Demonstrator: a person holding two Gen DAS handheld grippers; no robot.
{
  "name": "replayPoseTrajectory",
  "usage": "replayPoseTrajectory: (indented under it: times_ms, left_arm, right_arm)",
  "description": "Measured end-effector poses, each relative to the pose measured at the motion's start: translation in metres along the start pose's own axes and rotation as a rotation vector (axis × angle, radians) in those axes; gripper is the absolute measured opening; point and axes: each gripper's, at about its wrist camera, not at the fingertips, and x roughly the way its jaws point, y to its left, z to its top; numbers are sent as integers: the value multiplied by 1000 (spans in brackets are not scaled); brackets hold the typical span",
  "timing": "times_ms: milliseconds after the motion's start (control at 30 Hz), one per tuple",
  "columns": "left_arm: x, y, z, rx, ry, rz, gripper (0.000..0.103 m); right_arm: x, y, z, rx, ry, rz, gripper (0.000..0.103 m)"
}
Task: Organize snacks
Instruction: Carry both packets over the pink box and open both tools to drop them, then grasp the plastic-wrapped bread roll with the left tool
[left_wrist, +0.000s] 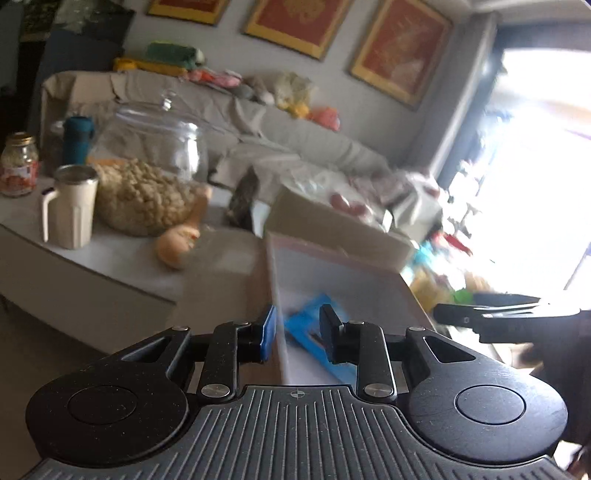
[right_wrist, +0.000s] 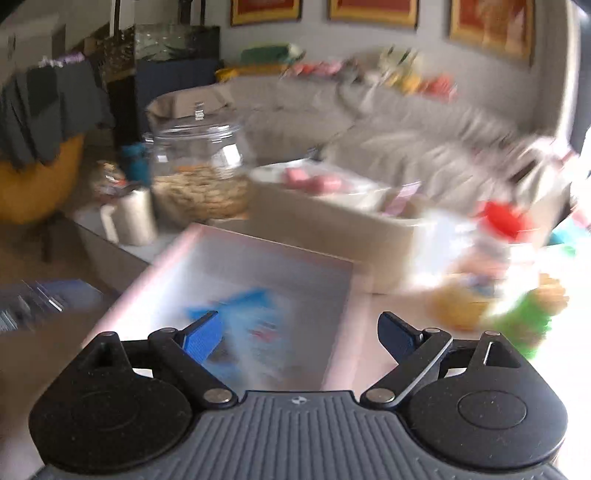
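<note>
Snack packet (right_wrist: 251, 314), blue, flat, one item: lies on the floor of a shallow pale box (right_wrist: 332, 266) with a pinkish rim, at the near edge of the low table (left_wrist: 110, 254). Print is blurred and unreadable. Long axis appears to run from the near left corner of the box towards its far right, lying flat; which end is the top cannot be told.

Left gripper (left_wrist: 297, 332): jaws at a narrow gap, straddling the left wall of the box, one blue pad outside, the other inside beside the packet. The pads do not visibly press on the wall. Likely placed so to steady or shift the box.

Right gripper (right_wrist: 299, 332): jaws wide, nothing between them, hanging over the near right part of the box. Probably poised to fetch or drop in a snack; this is a judgement only.

Loose snacks (right_wrist: 491, 280), yellow, green and red, heaped on the table just right of the box; heavily blurred, so no count is possible. Presumably the stock awaiting sorting.

Also on table: second cardboard box (right_wrist: 332, 221) behind, holding wrapped items; large glass jar (left_wrist: 147, 173) part-filled with pale pieces; cream cup (left_wrist: 72, 206); small jar with gold lid (left_wrist: 18, 162). Couch (left_wrist: 258, 122) beyond.
</note>
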Motion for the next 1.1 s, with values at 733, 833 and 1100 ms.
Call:
replayPoseTrajectory:
  times_ms: [733, 833, 1100]
  left_arm:
    - [58, -152, -79, 205, 357, -116, 30]
    - [59, -164, -82, 236, 360, -115, 30]
    - [66, -207, -100, 456, 304, -59, 31]
  right_arm:
    - [-63, -20, -158, 101, 139, 313, 61]
    - [-78, -11, -167, 34, 116, 283, 63]
    - [-105, -37, -195, 101, 91, -55, 82]
